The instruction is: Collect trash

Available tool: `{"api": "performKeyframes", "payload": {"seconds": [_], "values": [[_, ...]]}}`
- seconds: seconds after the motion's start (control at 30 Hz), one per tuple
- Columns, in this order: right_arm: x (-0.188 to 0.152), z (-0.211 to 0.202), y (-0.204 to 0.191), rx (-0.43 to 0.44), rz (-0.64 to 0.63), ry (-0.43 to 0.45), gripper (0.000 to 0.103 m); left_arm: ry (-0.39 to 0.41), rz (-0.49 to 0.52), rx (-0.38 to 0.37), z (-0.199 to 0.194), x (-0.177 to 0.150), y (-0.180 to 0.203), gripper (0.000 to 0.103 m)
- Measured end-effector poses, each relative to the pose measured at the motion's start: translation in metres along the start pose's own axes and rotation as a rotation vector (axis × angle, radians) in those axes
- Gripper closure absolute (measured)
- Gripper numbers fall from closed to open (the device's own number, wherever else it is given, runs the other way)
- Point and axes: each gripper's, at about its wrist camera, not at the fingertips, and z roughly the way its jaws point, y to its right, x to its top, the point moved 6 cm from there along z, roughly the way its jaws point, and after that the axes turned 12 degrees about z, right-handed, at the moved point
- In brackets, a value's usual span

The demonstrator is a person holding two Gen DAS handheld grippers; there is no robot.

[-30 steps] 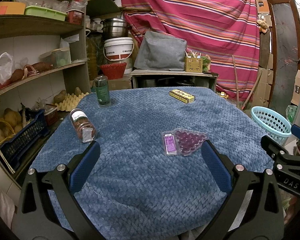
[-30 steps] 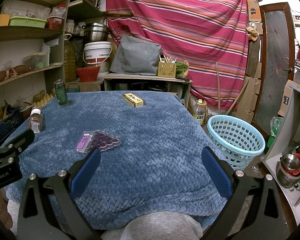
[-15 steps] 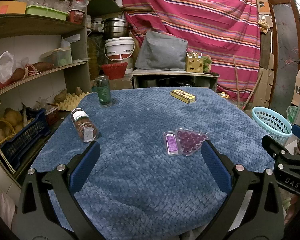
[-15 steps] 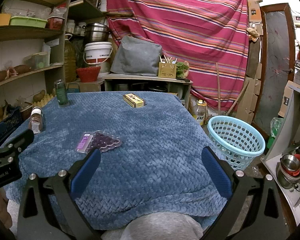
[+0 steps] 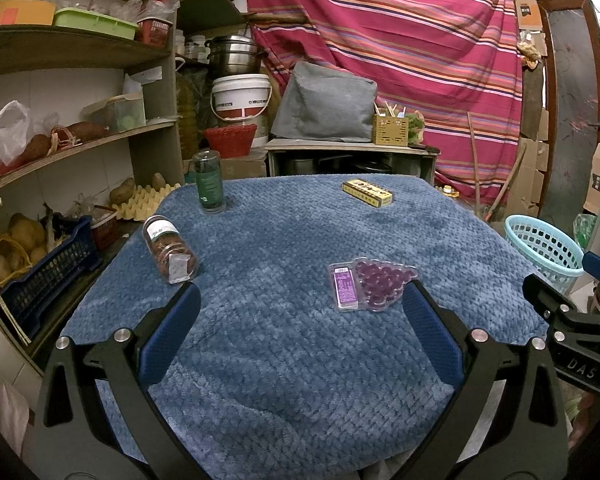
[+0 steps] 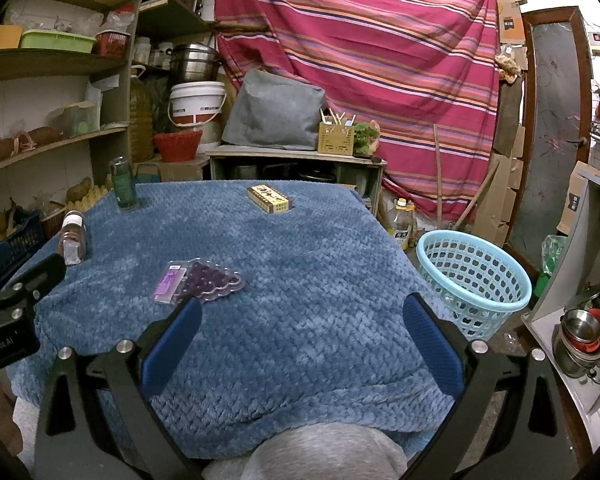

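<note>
A blue quilted cloth covers the table (image 5: 284,240) (image 6: 320,280). On it lie a purple blister pack (image 5: 370,284) (image 6: 198,282), a yellow box (image 5: 367,193) (image 6: 269,199), a clear jar on its side (image 5: 170,250) (image 6: 73,236) and an upright dark green bottle (image 5: 209,187) (image 6: 123,184). A light blue basket (image 6: 474,280) (image 5: 542,250) stands on the floor to the table's right. My left gripper (image 5: 300,334) is open over the near table, the blister pack just beyond its right finger. My right gripper (image 6: 300,334) is open and holds nothing.
Shelves (image 5: 80,148) with potatoes, a blue crate (image 5: 46,270) and tubs line the left. A striped red curtain (image 5: 400,40), a white bucket (image 5: 242,96) and a low cabinet (image 5: 348,156) stand behind. Steel bowls (image 6: 580,336) sit at right. A grey-clad knee (image 6: 324,452) is below.
Both views have shifted only slightly; the left gripper crept a little forward. Nothing on the table moved and both grippers stayed open.
</note>
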Motion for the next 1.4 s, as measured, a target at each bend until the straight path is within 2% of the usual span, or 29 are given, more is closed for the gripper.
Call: {"api": "performKeyframes", "payload": {"seconds": [1.4], "values": [[-0.0017, 0.0007, -0.0002, 0.001, -0.004, 0.001, 0.005, 0.002, -0.002, 0.001, -0.0006, -0.0013, -0.0022, 0.005]]}}
